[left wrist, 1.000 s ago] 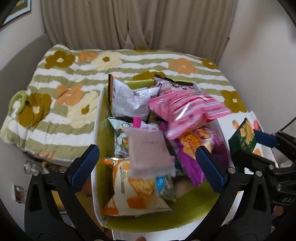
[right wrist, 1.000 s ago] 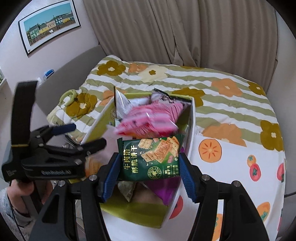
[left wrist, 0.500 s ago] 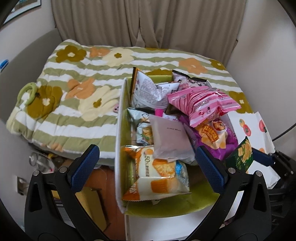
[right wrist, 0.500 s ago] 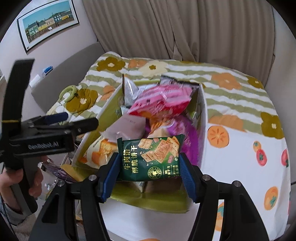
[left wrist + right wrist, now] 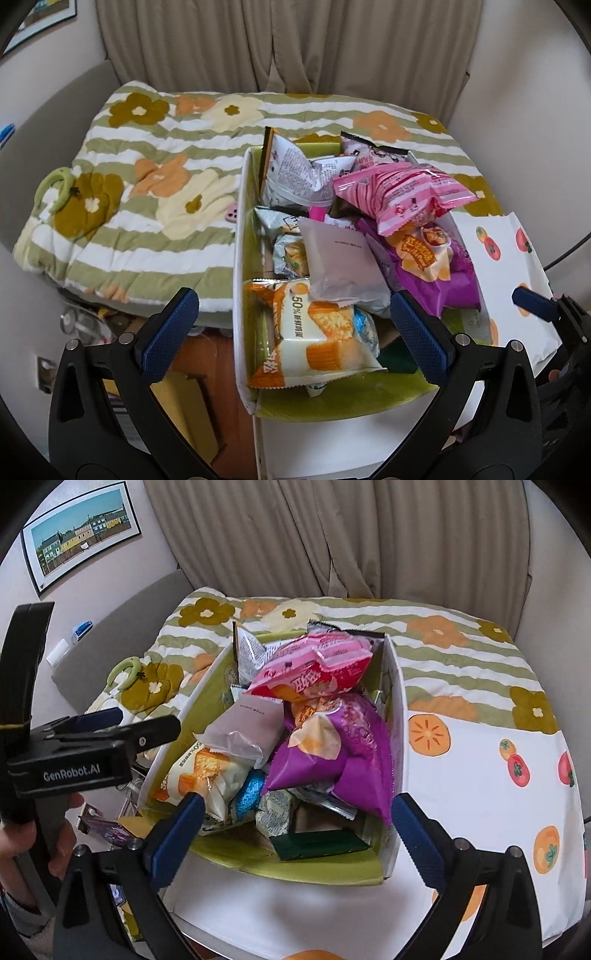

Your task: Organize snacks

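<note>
A white box with a green inside (image 5: pixel 239 280) (image 5: pixel 395 716) is full of snack packs: a pink pack (image 5: pixel 402 192) (image 5: pixel 314 664) on top, a purple pack (image 5: pixel 432 266) (image 5: pixel 340 746), an orange-and-white cake pack (image 5: pixel 317 332) (image 5: pixel 199 771) and a pale grey pack (image 5: pixel 340 254) (image 5: pixel 247 727). A dark green cracker pack (image 5: pixel 317 843) lies at the box's near end. My right gripper (image 5: pixel 295 827) is open and empty just above it. My left gripper (image 5: pixel 295 328) is open and empty over the box's near left wall.
The box stands on a white cloth with orange fruit prints (image 5: pixel 480 775). A green-striped floral quilt (image 5: pixel 147 192) covers the bed behind and to the left. Curtains (image 5: pixel 295 535) hang at the back. Floor clutter (image 5: pixel 92 325) lies left of the box.
My right gripper has opened and let go of the green cracker pack, which now lies in the box's near end. My left gripper has drifted left relative to the box.
</note>
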